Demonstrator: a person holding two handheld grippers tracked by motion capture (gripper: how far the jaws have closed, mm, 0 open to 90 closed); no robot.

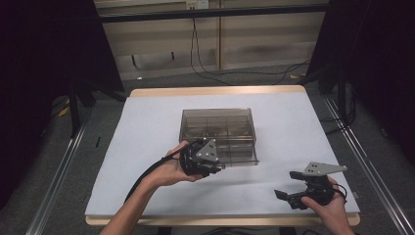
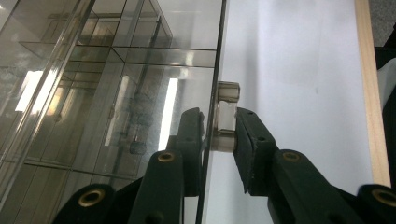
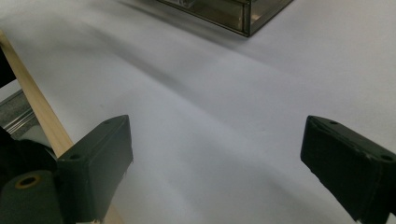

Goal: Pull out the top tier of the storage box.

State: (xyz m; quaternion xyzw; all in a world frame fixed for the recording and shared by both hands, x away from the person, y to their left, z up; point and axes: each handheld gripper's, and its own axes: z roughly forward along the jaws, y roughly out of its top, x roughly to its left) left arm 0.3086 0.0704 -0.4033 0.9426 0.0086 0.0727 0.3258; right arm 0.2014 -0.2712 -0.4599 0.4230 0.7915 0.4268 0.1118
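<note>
1. A smoky clear plastic organizer box [image 1: 218,133] with inner dividers stands near the middle of the white-covered table [image 1: 147,127], its lid lying flat and reaching toward the near edge.
2. The left gripper [image 1: 211,167] is at the lid's near edge, left of the box's centre line. In the left gripper view its jaws sit on either side of the thin lid panel [image 2: 212,60], narrowed around the small clear tab-like latch [image 2: 227,114] on that edge; the right-hand pad touches the latch and the other lies against the panel, so I read it as pinching the latch.
3. The right gripper [image 1: 291,188] rests over the near right part of the table, well apart from the box. Its jaws stand wide with only bare white surface between them, and the box's corner [image 3: 245,18] shows far ahead.
4. Judged progress: the grasp on the latch looks made, which is the early part of the work. Whether the lid is to be lifted or pressed home cannot be told; either way the lid motion itself remains to be done.
5. The compartments appear empty, though reflections hide some detail.
</note>
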